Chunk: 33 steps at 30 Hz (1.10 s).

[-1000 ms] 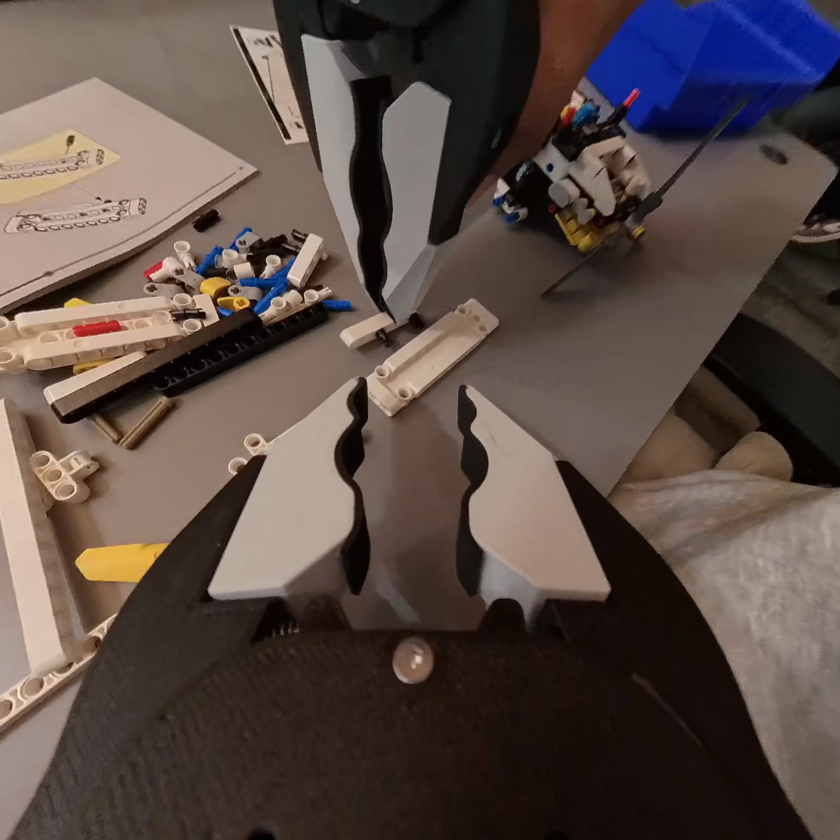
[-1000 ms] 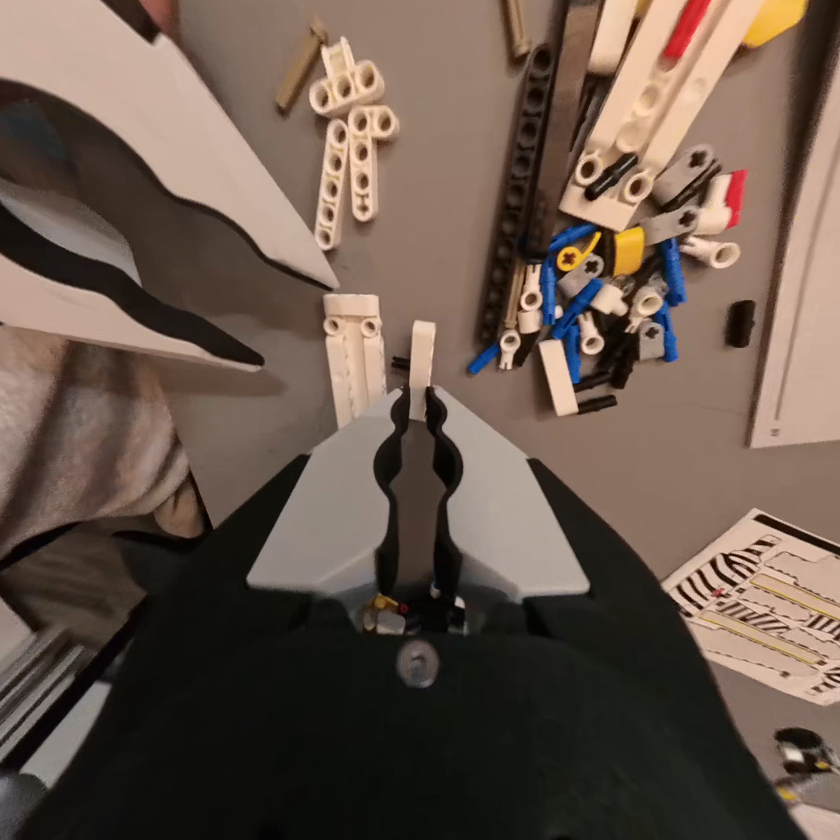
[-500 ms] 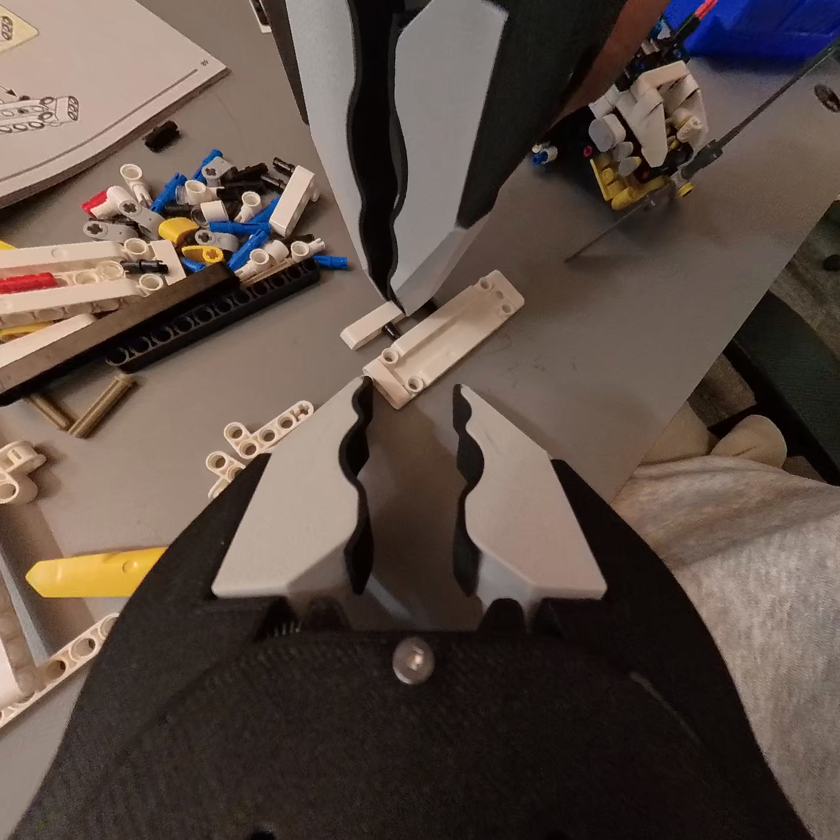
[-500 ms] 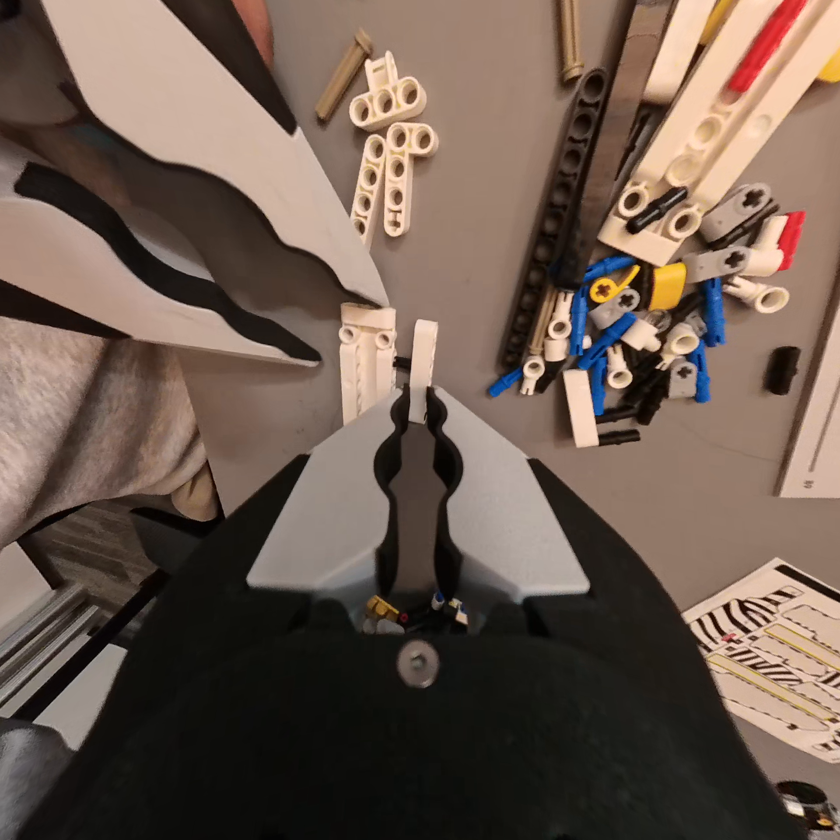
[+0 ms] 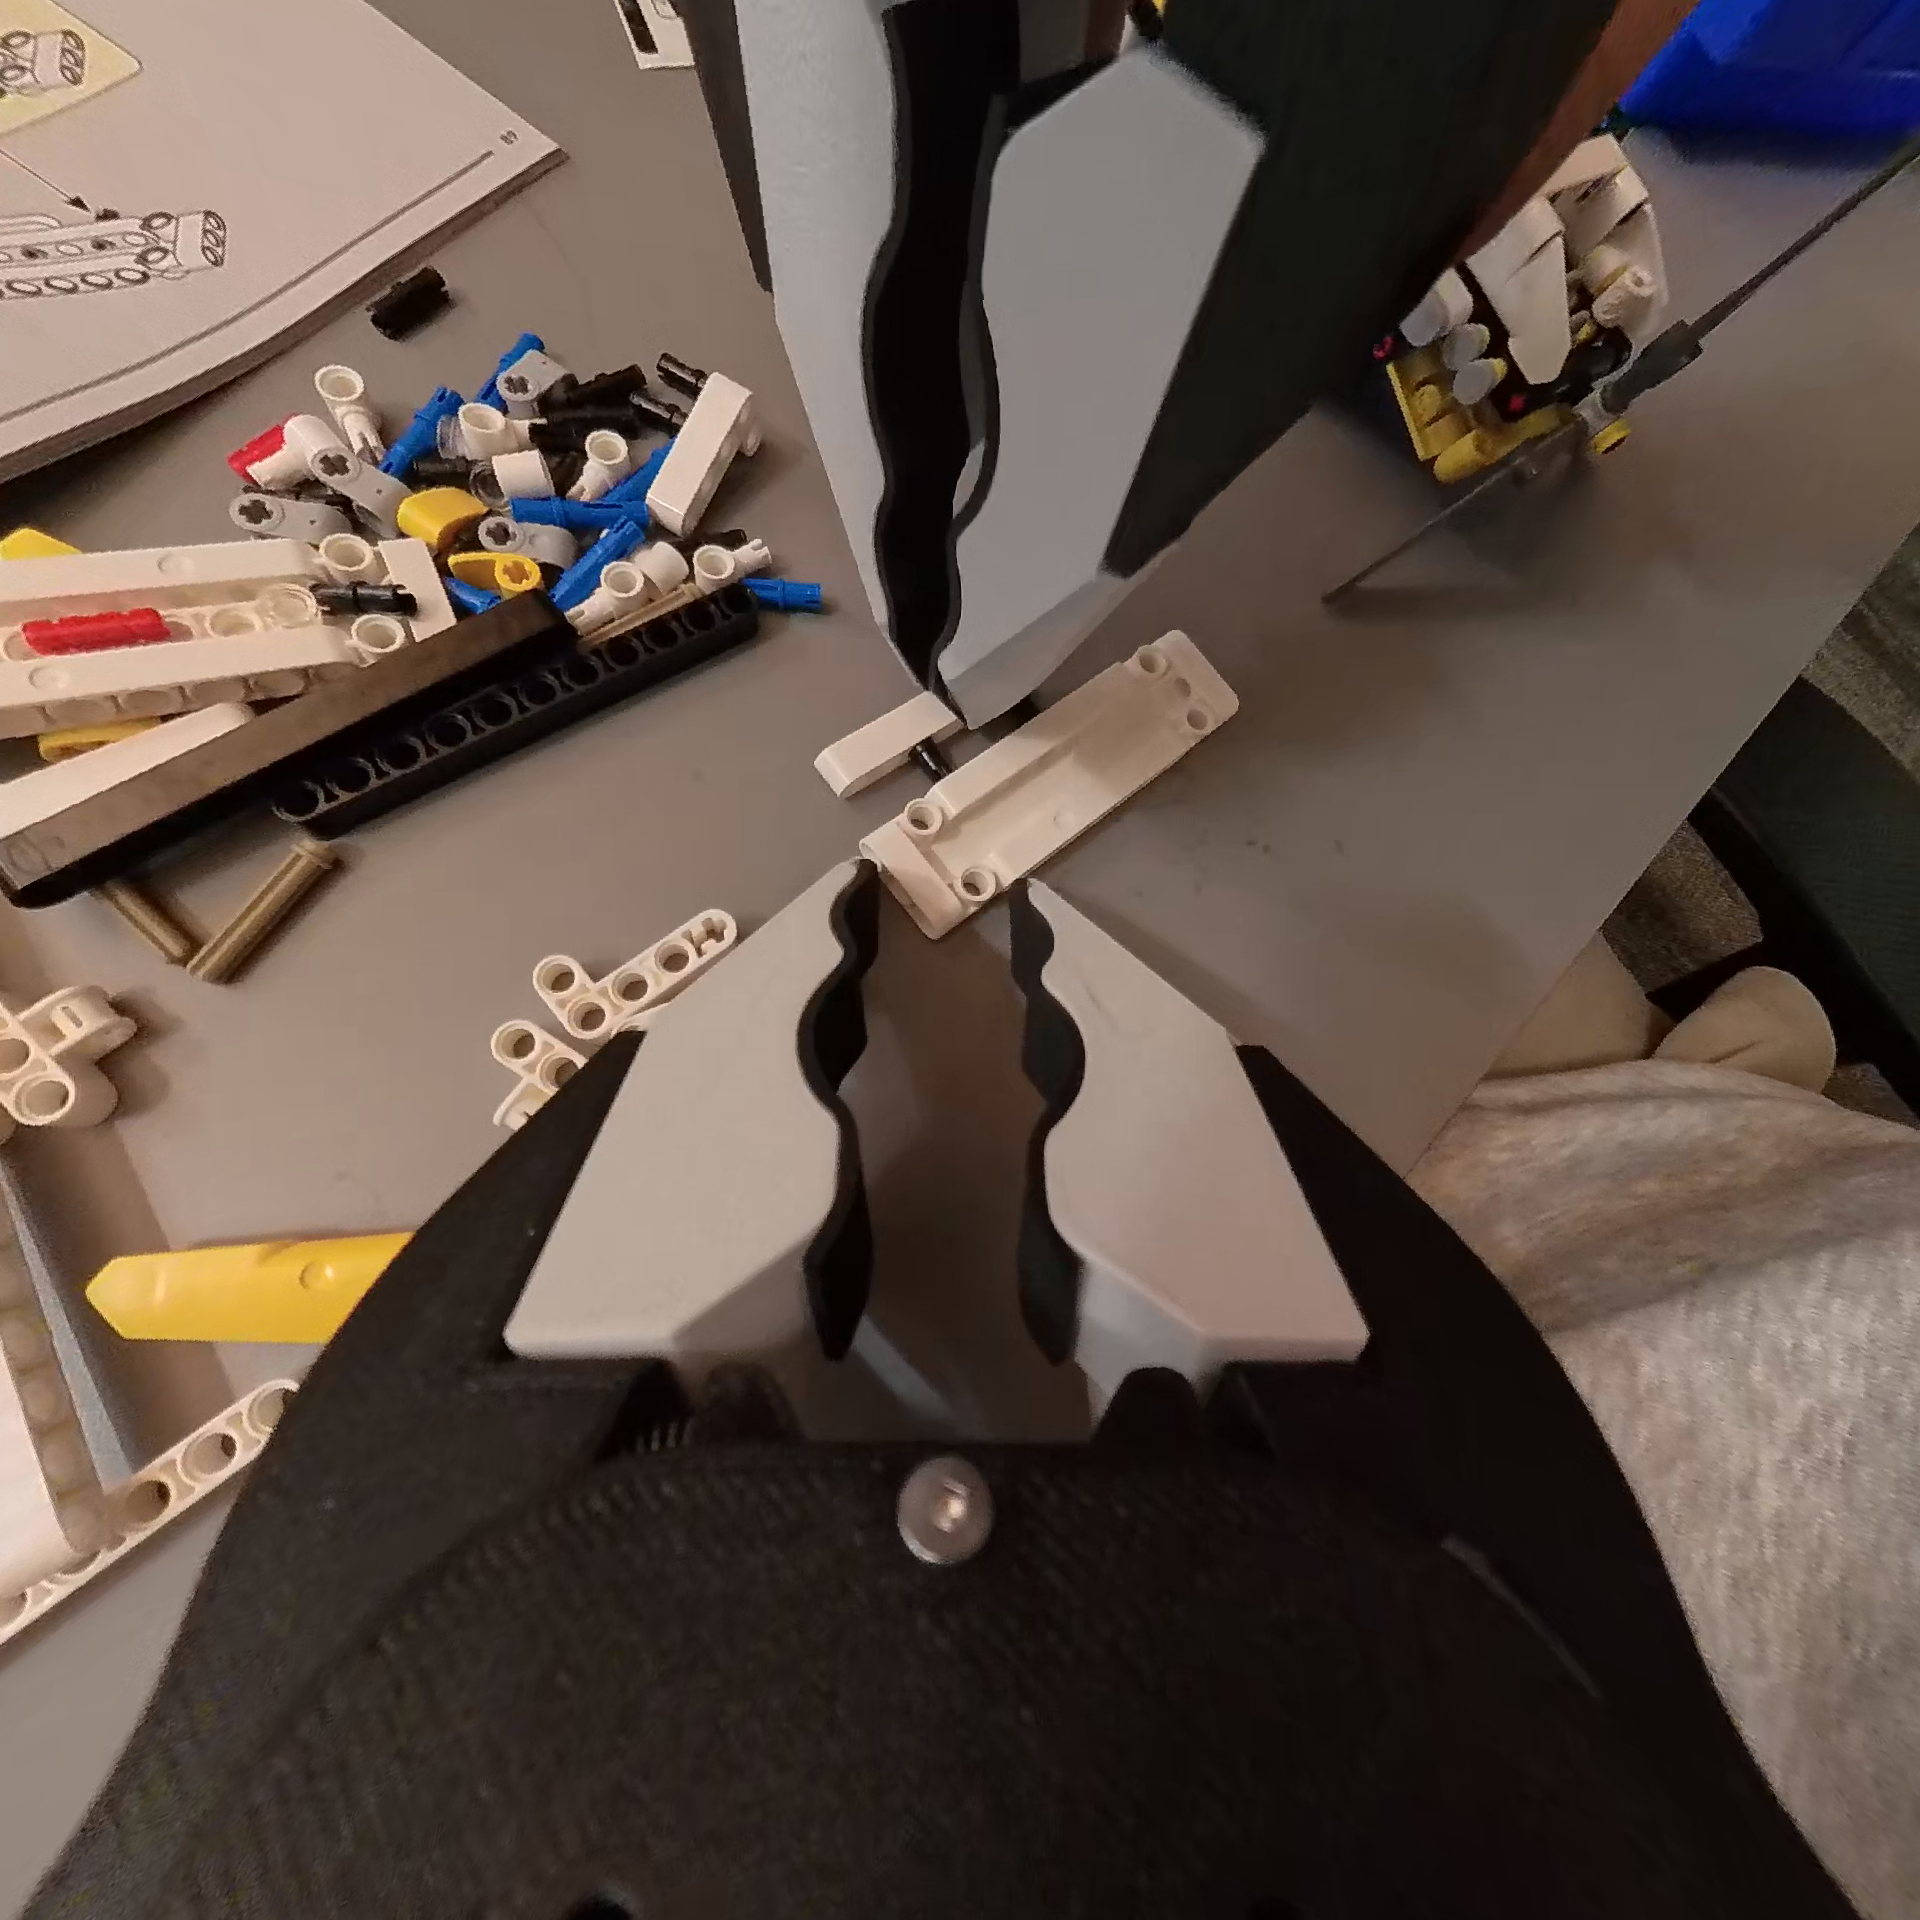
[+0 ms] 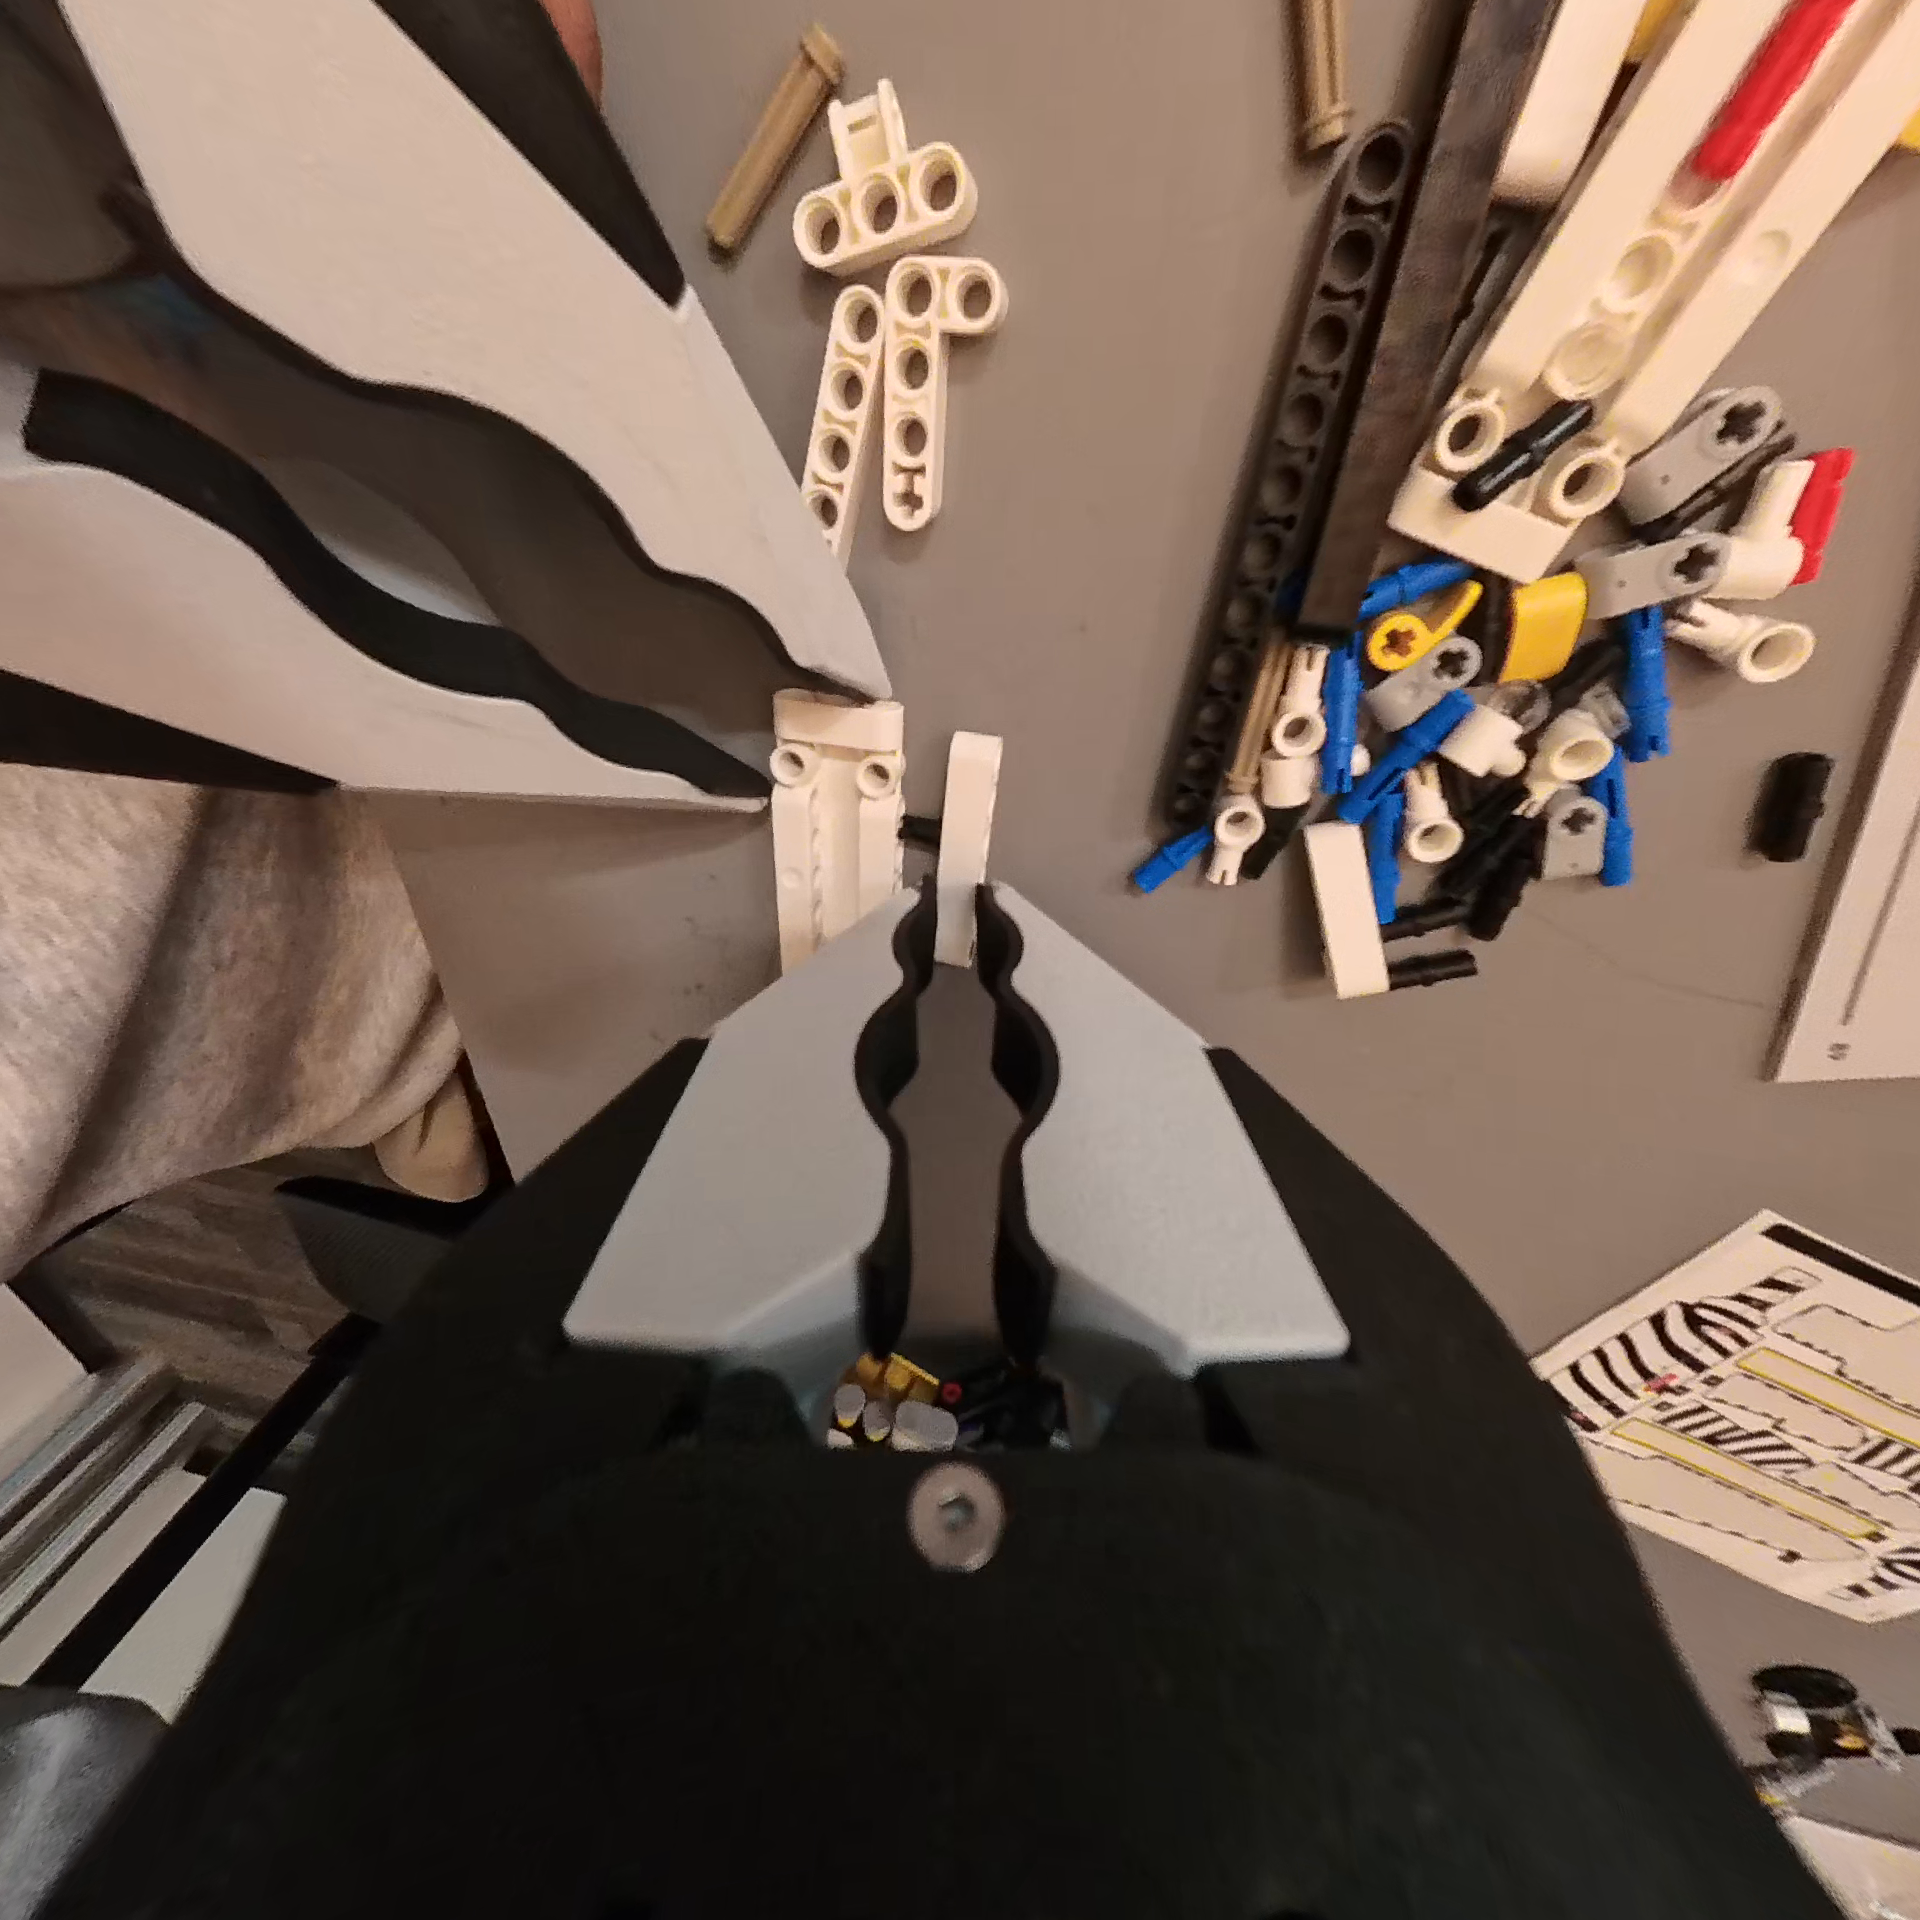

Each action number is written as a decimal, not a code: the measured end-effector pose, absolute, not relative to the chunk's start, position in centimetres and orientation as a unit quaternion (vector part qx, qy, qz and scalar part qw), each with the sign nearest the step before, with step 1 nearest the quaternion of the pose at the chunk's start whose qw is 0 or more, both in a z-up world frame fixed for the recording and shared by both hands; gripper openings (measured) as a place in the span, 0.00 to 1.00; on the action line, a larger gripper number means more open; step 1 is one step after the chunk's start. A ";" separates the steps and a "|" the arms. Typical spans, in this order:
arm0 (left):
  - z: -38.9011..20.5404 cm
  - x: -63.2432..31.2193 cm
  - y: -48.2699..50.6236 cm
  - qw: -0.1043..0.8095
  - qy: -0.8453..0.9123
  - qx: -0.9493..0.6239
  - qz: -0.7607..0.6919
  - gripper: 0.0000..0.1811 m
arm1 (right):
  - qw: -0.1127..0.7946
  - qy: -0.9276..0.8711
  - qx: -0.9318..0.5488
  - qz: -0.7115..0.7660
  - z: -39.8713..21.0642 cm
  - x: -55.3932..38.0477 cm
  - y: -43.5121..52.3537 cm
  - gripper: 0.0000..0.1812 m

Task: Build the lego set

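Observation:
A small white beam (image 6: 968, 821) with a black pin (image 6: 916, 828) in its side lies on the grey table. My right gripper (image 6: 954, 902) is shut on the beam's near end. It also shows in the left wrist view (image 5: 948, 698), coming down from above onto the beam (image 5: 883, 743). A flat white panel (image 5: 1049, 781) lies right beside the pin, and shows in the right wrist view (image 6: 836, 831) too. My left gripper (image 5: 943, 902) is open. Its tips flank the panel's near end without closing on it.
A pile of small blue, black, grey and white pieces (image 5: 540, 499) and a long black beam (image 5: 499, 717) lie left. White angled beams (image 5: 613, 987), tan axles (image 5: 260, 914), a yellow piece (image 5: 249, 1283), a booklet (image 5: 208, 208), a part-built model (image 5: 1527, 343), a blue bin (image 5: 1787, 62). The table edge (image 5: 1558, 987) runs close on the right. The tips of both grippers are at nearly the same place. The yellow piece (image 5: 249, 1283) is about 11 centimetres from my left fingertips.
My left gripper has moved forward up to the white panel's end and stays open. My right gripper stays shut on the small white beam, next to the panel.

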<state>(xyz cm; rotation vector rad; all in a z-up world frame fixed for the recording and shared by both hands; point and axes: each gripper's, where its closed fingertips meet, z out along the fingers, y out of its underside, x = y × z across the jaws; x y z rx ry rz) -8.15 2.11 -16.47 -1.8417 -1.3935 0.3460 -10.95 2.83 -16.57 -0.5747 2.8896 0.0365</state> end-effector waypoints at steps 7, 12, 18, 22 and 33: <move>-16.4 -8.1 2.1 0.400 -0.551 -0.721 0.127 0.13 | 0.104 0.977 -0.185 0.007 -16.5 -11.1 3.0 0.03; -16.3 -8.1 2.2 0.407 -0.553 -0.717 0.119 0.14 | 0.123 0.979 -0.163 -0.008 -16.3 -11.5 3.6 0.03; -16.3 -8.1 2.2 0.411 -0.554 -0.715 0.114 0.14 | 0.132 0.979 -0.147 -0.040 -15.6 -11.7 3.5 0.03; -16.3 -8.1 2.2 0.412 -0.553 -0.715 0.114 0.14 | 0.122 0.980 -0.140 -0.073 -14.5 -12.0 3.1 0.02; -16.2 -8.1 2.2 0.422 -0.558 -0.707 0.100 0.15 | 0.021 0.964 -0.084 -0.250 -9.5 -8.4 4.8 0.04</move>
